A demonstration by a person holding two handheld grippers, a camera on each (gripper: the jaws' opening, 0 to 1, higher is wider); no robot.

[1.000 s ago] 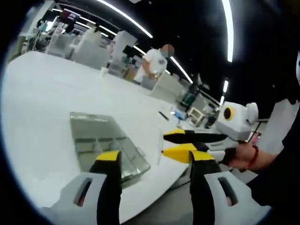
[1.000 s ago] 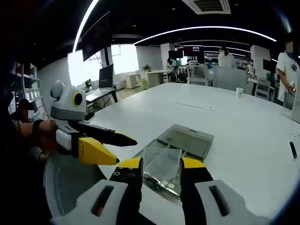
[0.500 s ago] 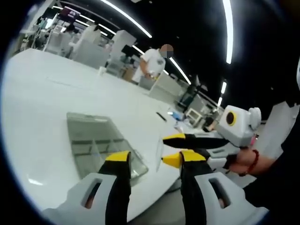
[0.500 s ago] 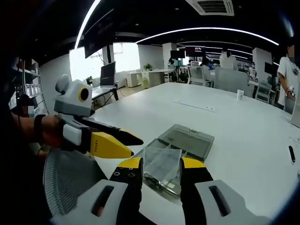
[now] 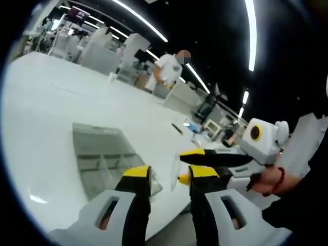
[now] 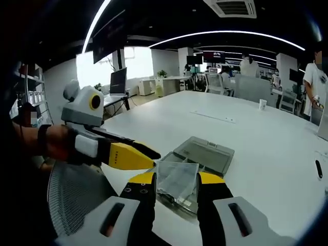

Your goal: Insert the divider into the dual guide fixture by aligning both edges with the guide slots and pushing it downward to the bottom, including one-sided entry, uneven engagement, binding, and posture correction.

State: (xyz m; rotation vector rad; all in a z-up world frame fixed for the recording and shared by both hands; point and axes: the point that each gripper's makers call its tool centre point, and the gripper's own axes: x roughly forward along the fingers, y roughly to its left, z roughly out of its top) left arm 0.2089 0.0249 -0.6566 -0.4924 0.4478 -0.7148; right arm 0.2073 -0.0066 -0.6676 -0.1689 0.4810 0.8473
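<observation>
Holding the clear divider (image 6: 177,180) pinched between my right gripper's (image 6: 176,179) jaws, I judge insertion not yet begun — the sheet hangs above the dual guide fixture (image 6: 204,152), which lies on the table (image 6: 266,148) just ahead. My left gripper (image 5: 166,175) sits beside the sheet's edge — jaws narrowly spread, gripping nothing.

Desk (image 6: 266,138) white, glossy; divider (image 6: 177,179) clear, faint grey sheen; fixture (image 6: 202,152) grey-translucent; right gripper (image 6: 176,188) fingers (image 6: 141,195) black with yellow tips, housing white; left gripper (image 6: 146,151) yellow and black, white camera box; person's wristband (image 5: 278,177) red.
</observation>
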